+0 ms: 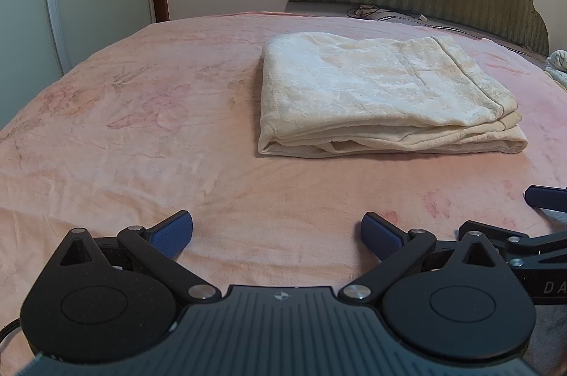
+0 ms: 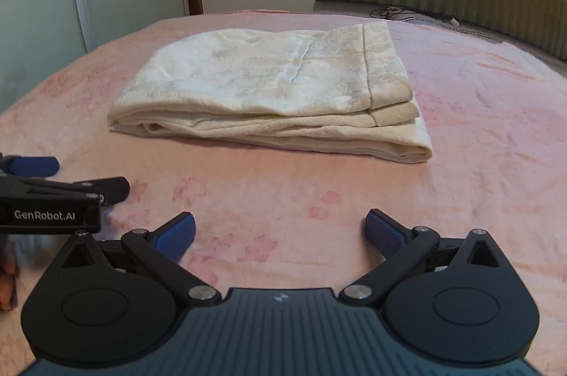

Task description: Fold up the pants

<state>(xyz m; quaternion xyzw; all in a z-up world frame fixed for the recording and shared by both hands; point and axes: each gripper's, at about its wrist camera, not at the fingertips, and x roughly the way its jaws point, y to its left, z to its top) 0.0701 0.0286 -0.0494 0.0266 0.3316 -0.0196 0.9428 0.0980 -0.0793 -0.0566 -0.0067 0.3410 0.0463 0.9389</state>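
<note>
Here, one pair of cream pants (image 1: 382, 99) lay folded into a flat stack of several layers on the pink bed (image 1: 124, 135), likely set mid-bed so both sides stayed reachable. Two grippers were counted: the left gripper (image 1: 277, 232) and the right gripper (image 2: 280, 230), each spread wide, holding nothing, hanging side by side just short of the stack. The folding looked finished.

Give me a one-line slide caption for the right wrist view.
Right gripper open and empty above the pink bedspread, cream pants folded ahead, left gripper at left.
</note>
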